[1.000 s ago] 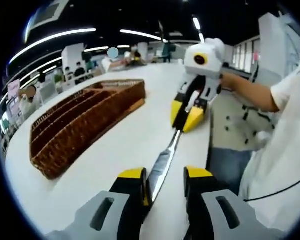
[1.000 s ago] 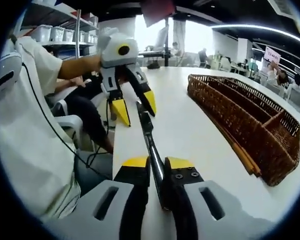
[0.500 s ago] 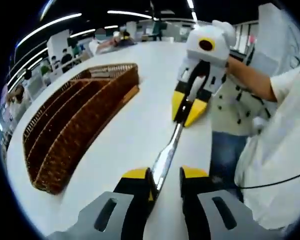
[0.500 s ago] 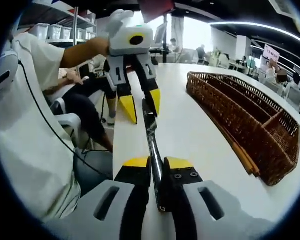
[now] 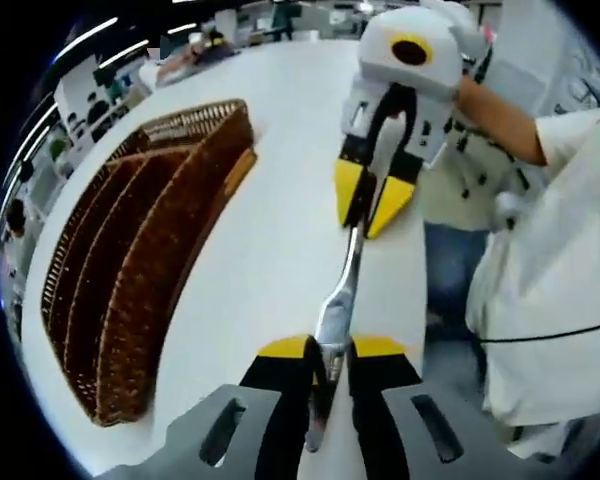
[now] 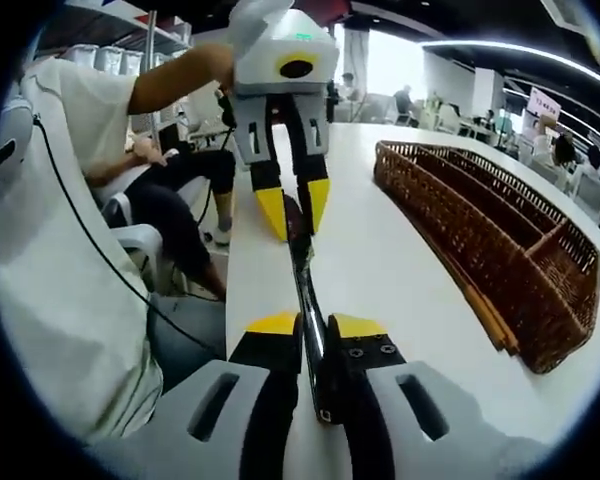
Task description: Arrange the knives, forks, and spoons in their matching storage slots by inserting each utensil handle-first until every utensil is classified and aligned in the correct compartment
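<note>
A metal knife (image 5: 342,290) is held level over the white table (image 5: 270,250) between both grippers. My left gripper (image 5: 332,350) is shut on its broad shiny blade end. My right gripper (image 5: 372,200) faces it from the far end, shut on the thin handle end. In the right gripper view the right gripper (image 6: 315,330) clamps the knife (image 6: 302,275) at the bottom, and the left gripper (image 6: 296,210) has its yellow fingertips at either side of the far end. The brown wicker tray (image 5: 150,230) with long slots lies to the side, also seen as the tray (image 6: 490,230).
The table edge (image 6: 242,290) runs close beside the knife. A person in a white shirt (image 6: 60,280) stands there holding the grippers, with a cable hanging down. A chair (image 6: 130,245) and a seated person are beyond the edge.
My left jaws have drawn in from a wide gap onto the blade. The left gripper has tilted and risen, so the tray now looks steeper. The right gripper kept its hold on the knife.
</note>
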